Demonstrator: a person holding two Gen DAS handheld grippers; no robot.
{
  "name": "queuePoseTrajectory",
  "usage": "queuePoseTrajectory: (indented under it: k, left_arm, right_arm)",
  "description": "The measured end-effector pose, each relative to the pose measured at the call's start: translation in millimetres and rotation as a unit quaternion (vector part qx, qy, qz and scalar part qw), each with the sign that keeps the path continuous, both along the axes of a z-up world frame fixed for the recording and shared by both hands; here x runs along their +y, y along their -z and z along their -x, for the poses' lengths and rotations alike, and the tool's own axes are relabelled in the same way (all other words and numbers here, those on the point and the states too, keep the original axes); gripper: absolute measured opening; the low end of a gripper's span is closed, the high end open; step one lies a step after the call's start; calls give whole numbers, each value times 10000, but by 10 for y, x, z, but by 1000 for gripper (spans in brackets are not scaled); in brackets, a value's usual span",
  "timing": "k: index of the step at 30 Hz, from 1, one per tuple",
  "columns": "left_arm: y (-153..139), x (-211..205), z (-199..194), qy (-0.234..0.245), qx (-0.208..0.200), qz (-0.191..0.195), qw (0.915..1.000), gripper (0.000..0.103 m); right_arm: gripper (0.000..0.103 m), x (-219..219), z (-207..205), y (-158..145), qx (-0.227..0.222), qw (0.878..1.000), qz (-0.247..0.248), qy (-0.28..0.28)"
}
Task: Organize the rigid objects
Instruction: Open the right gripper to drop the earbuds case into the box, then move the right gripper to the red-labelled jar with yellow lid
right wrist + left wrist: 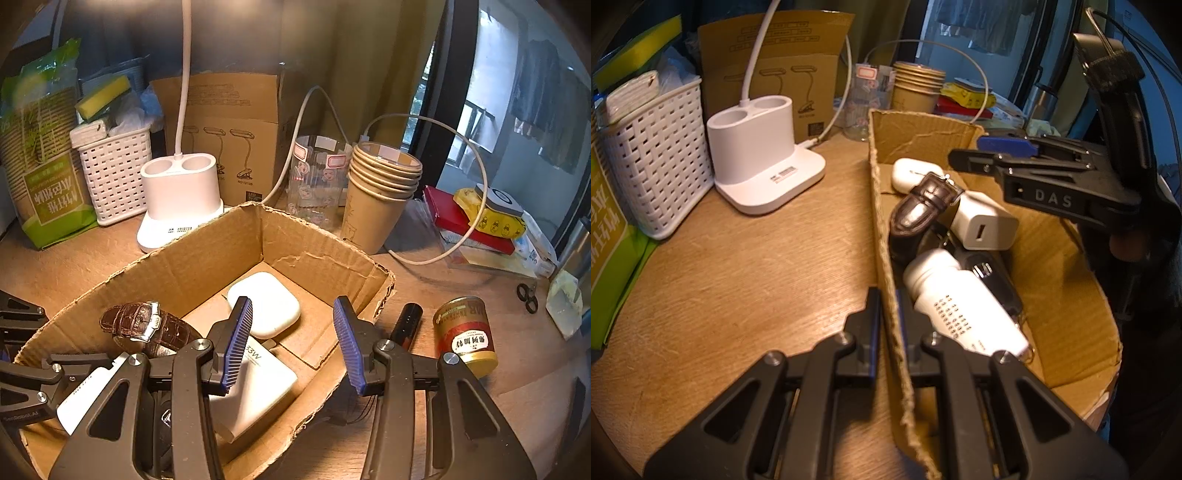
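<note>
An open cardboard box sits on the wooden table. Inside lie a white earbud case, a brown leather watch, a white charger, a white bottle-shaped device and a black key-like item. My left gripper is shut on the box's left wall. Over the box hovers my right gripper, open, with nothing between its blue pads. A red and gold tin and a black cylinder stand outside the box's right wall.
A white lamp base and a white basket stand left of the box. Behind it are stacked paper cups, a clear cup and a looping white cable. Packets and a red book pile at the right.
</note>
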State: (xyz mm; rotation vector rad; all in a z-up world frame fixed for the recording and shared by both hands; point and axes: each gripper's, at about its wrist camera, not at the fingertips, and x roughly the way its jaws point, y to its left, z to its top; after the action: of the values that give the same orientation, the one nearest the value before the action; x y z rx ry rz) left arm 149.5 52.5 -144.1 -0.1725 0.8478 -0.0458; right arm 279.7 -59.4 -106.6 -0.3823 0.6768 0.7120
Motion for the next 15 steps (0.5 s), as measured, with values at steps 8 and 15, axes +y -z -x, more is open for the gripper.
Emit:
queuePoseTrajectory:
  k: [8,15]
  left_arm:
    - [0,5,0,-1,2,0,10000,9]
    - [1,10,-3,-4,6,6,10000,9]
  right_arm:
    - [55,-96,97,-62,-117,9999,-102,58]
    - [72,-351,111,-147,-263,9980,-410,410]
